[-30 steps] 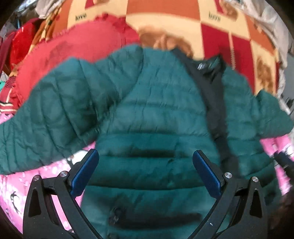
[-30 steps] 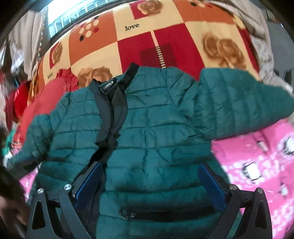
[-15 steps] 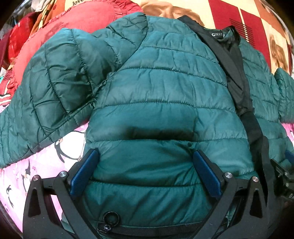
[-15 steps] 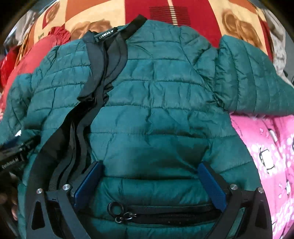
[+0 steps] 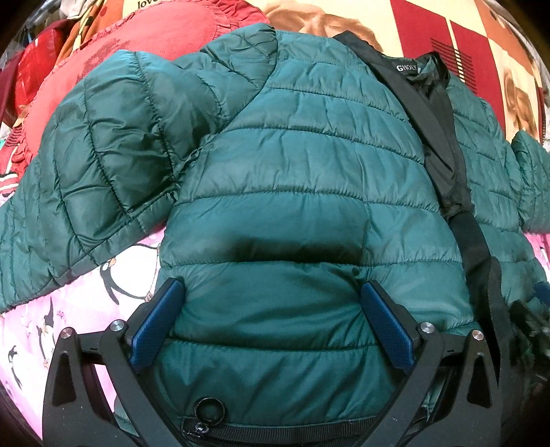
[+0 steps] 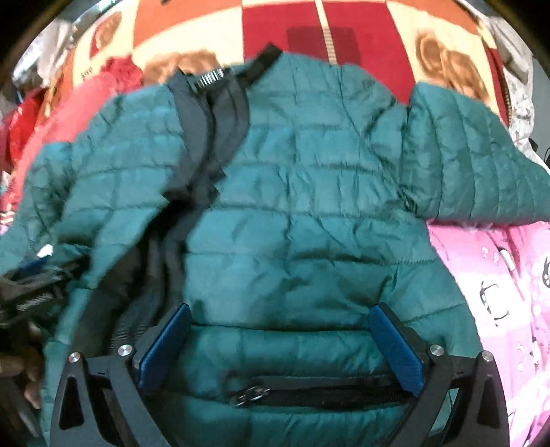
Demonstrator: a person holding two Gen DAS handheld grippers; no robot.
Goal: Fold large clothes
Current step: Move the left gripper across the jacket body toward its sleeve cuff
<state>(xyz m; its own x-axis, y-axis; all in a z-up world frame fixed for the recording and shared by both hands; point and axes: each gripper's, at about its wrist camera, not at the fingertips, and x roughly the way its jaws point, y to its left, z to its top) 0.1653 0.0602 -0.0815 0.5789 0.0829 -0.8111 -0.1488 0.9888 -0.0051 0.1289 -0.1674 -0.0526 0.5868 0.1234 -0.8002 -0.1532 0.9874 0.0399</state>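
A dark green quilted puffer jacket [image 5: 302,165] lies face up on the bed, front open along a black lining strip [image 5: 443,144], sleeves spread out to both sides. It also fills the right wrist view [image 6: 309,213]. My left gripper [image 5: 271,309] is open, its blue pads low over the jacket's left front panel near the hem pocket. My right gripper [image 6: 280,330] is open, low over the right front panel just above a pocket zipper [image 6: 254,395]. The right gripper [image 5: 529,319] shows at the left view's right edge.
The jacket rests on a pink penguin-print sheet [image 5: 41,326] [image 6: 508,282]. Behind it lie a red cushion [image 5: 144,37] and a red, orange and cream patterned blanket [image 6: 361,31]. Clutter stands at the far left edge.
Both grippers came down and forward onto the jacket's lower front over the last second. In the last half second the right view lifted back slightly and blurred. Both jaws stayed open.
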